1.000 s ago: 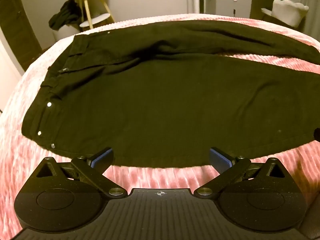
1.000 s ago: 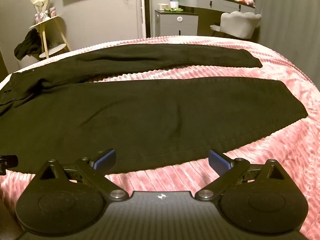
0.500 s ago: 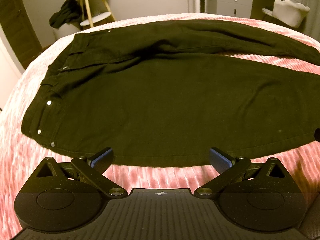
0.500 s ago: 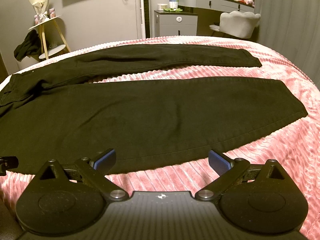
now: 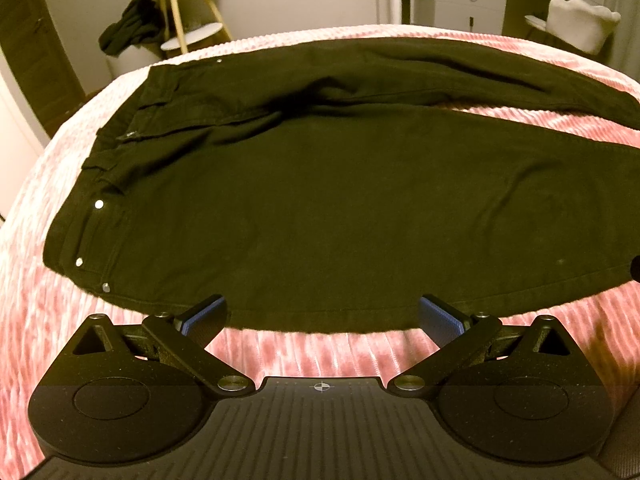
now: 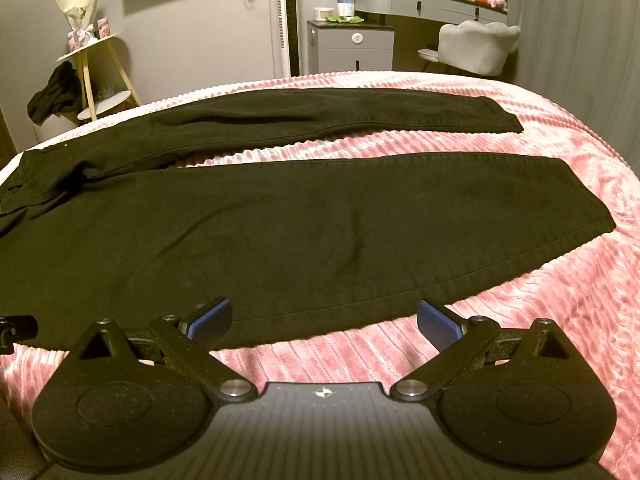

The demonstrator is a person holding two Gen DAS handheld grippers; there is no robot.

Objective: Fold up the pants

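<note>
Black pants (image 5: 320, 200) lie spread flat on a pink ribbed bedspread (image 5: 320, 348), waistband to the left, both legs running right. In the right wrist view the pants (image 6: 280, 232) show two legs apart, their hems at the right. My left gripper (image 5: 322, 316) hovers open just short of the near edge of the hip and thigh part, with nothing between its blue pads. Over the near edge of the closer leg, my right gripper (image 6: 324, 318) is open and empty too. The tip of the left gripper (image 6: 16, 328) shows at the left edge of the right wrist view.
Beyond the bed stand a small round side table (image 6: 96, 60) with a dark garment (image 6: 52, 92) hung on it, a grey cabinet (image 6: 352, 46), a vanity and a pale chair (image 6: 476, 46). Bare pink bedspread (image 6: 560, 300) lies right of the leg hems.
Both views have shifted slightly: the pants' near edge sits a little farther up in the frames, so the grippers have drawn back or lifted a touch. Both stay open.
</note>
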